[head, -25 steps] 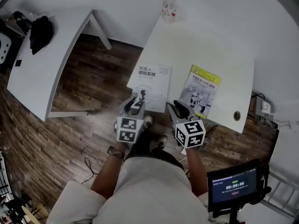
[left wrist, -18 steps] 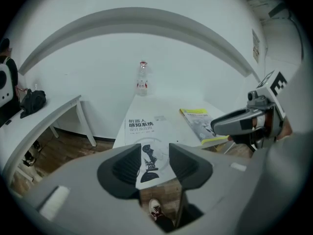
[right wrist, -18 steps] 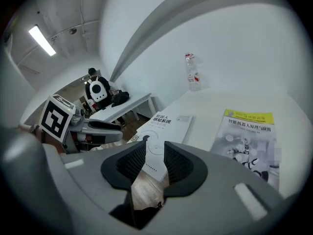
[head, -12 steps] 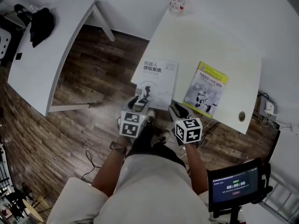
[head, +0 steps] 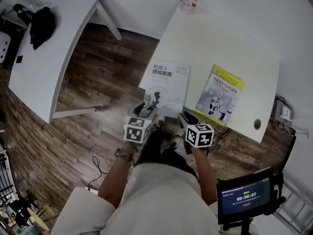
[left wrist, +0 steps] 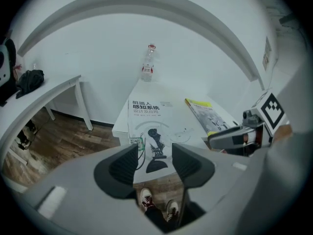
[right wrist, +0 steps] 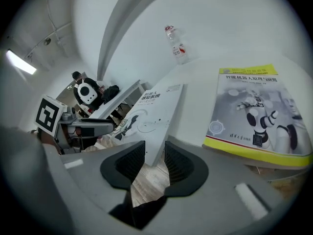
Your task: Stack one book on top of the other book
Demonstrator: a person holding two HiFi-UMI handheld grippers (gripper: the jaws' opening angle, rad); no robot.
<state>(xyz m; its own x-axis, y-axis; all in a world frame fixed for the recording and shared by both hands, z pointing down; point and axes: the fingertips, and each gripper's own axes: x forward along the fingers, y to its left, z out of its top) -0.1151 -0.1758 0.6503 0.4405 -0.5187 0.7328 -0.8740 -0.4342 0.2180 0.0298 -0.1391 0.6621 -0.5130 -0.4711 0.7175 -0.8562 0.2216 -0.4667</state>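
A white desk (head: 230,48) stood over a dark wooden floor (head: 98,67), with a second desk (head: 49,58) off to the left. The white book (head: 168,84) lay flat at the near left corner, its near end seeming to jut past the front edge. The yellow book (head: 221,94) lay beside it, apart and unstacked.

The left gripper (left wrist: 154,151) hung short of the white book. Its fingers (left wrist: 122,165) were released and had just been opening, with nothing between them. The right gripper (right wrist: 154,153) was likewise empty, its fingers (right wrist: 178,163) parted and lately widening.

A nudge on the overhanging end could tip that book to the floor, and a pinch on the cover alone might fan it open.

Only the head view showed the bare strip between the books and how close the two grippers were. The left gripper view alone showed shoes (left wrist: 145,199) below, and the right gripper view showed the robot drawn on the yellow book's cover.
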